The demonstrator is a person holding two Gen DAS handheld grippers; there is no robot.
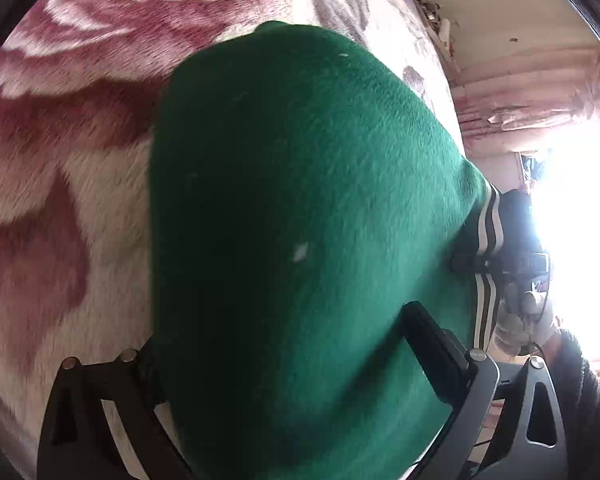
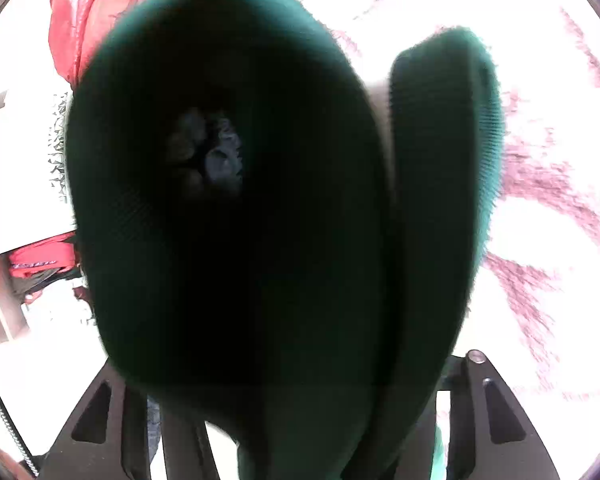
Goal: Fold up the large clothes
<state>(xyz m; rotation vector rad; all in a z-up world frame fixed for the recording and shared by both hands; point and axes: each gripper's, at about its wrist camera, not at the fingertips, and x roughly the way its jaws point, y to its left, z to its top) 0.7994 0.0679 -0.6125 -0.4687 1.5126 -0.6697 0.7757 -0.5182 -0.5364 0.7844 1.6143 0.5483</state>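
Sweater (image 1: 300,208) lengthwise away from left jaws, draped.

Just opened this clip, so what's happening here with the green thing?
A person is folding a green garment over a pink floral blanket, with a handheld gripper in each hand. The left gripper has the green fabric bunched between its fingers. The right gripper grips another part, its ribbed edge draped toward the lens. The fabric appears lifted, so the fold looks unfinished. A red item lies in the background.

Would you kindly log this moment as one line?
left gripper: shut on green garment | right gripper: shut on green garment | over floral blanket
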